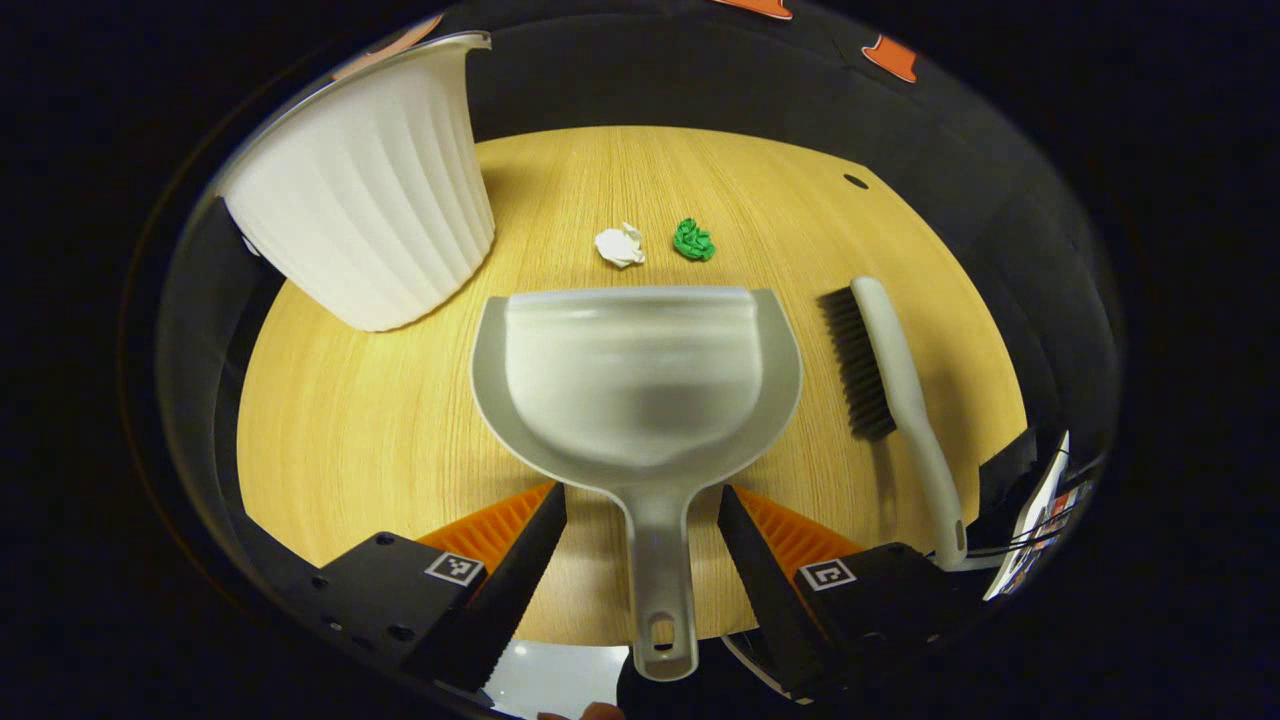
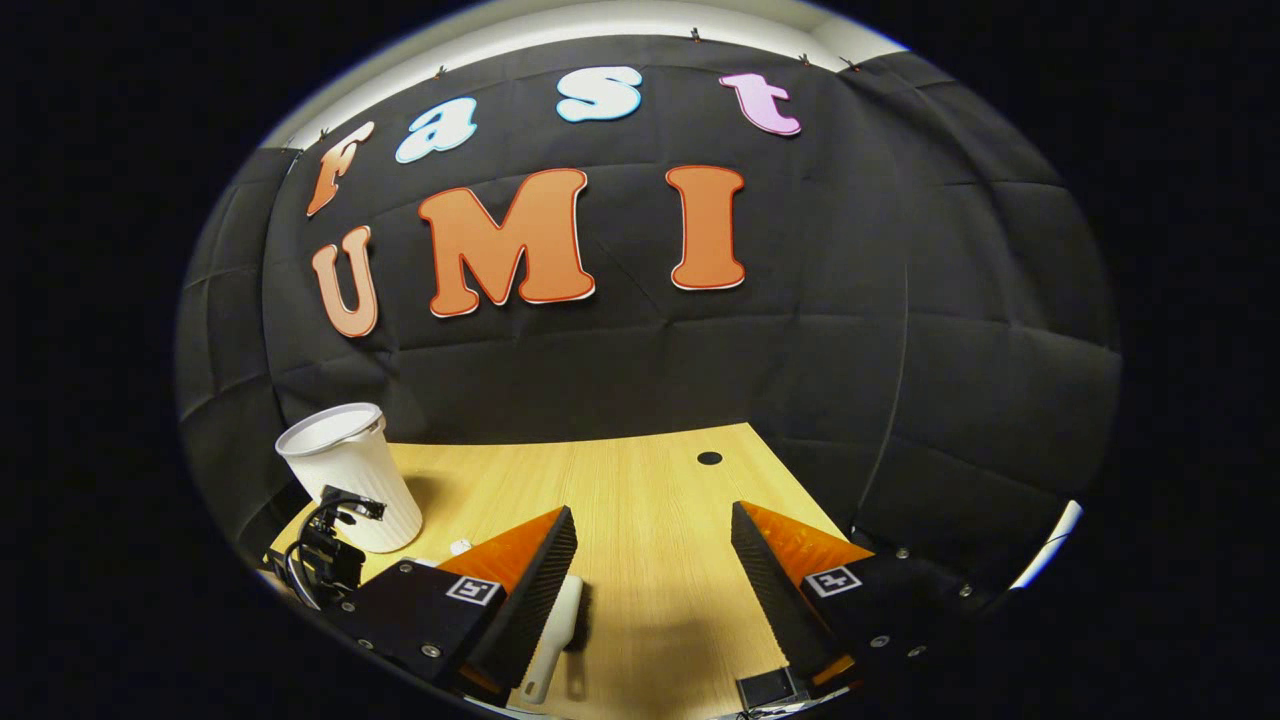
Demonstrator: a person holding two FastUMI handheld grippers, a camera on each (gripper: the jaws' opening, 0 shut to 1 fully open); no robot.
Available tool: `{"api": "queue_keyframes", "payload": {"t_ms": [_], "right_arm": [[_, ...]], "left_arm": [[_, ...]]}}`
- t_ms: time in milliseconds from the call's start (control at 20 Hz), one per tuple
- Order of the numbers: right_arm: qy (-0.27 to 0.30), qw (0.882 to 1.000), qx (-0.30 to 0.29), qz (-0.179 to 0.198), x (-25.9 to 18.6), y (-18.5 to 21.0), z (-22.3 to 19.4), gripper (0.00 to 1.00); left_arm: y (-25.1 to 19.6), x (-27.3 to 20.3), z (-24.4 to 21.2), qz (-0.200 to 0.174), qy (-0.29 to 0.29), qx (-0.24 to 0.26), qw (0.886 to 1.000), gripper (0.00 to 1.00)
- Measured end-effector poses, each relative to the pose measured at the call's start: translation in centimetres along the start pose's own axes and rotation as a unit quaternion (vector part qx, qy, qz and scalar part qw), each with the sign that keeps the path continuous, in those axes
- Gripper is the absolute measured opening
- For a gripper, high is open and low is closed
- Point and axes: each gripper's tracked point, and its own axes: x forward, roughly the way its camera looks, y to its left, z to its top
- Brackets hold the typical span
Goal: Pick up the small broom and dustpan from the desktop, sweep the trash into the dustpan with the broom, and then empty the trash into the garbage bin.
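Observation:
In the left gripper view a grey dustpan (image 1: 640, 380) lies flat on the wooden desktop (image 1: 360, 420), mouth facing away. Its handle (image 1: 660, 570) runs back between my left gripper's (image 1: 640, 495) open fingers, with a gap on each side. A white-handled broom (image 1: 890, 390) with dark bristles lies to the right of the pan. Beyond the pan's lip sit a white paper wad (image 1: 620, 245) and a green wad (image 1: 694, 241). My right gripper (image 2: 654, 510) hovers open over the desktop with nothing in it, and the broom handle (image 2: 555, 630) peeks out beside its left finger.
A white ribbed garbage bin (image 1: 365, 190) stands at the far left of the desk, also in the right gripper view (image 2: 350, 480). A cable hole (image 2: 709, 458) sits near the desk's far edge. The other gripper's body with cables (image 2: 320, 550) shows beside the bin.

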Motion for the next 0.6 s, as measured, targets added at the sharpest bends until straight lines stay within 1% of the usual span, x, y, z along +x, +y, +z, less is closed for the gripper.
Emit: {"api": "queue_keyframes", "payload": {"t_ms": [200,400,500,550,600], "right_arm": [[0.0,1.0,0.001,0.005,0.8,-0.5,0.0,0.94],[0.012,1.0,0.006,0.012,1.8,-0.6,-0.5,0.94],[0.017,1.0,0.006,0.02,2.3,-0.2,-0.8,0.94],[0.023,0.999,0.007,0.027,2.6,0.2,-1.2,0.94],[0.032,0.999,0.011,0.036,2.9,0.8,-1.6,0.94]], "left_arm": [[-0.5,1.6,-0.7,0.0,0.04,0.006,0.999,0.99],[-0.4,2.3,-0.6,0.009,0.052,-0.005,0.999,0.98],[-0.4,2.5,-0.9,0.009,0.055,-0.019,0.998,0.82],[-0.4,2.6,-0.9,0.009,0.055,-0.027,0.998,0.56],[-0.5,2.7,-1.0,0.011,0.063,-0.036,0.997,0.5]]}}
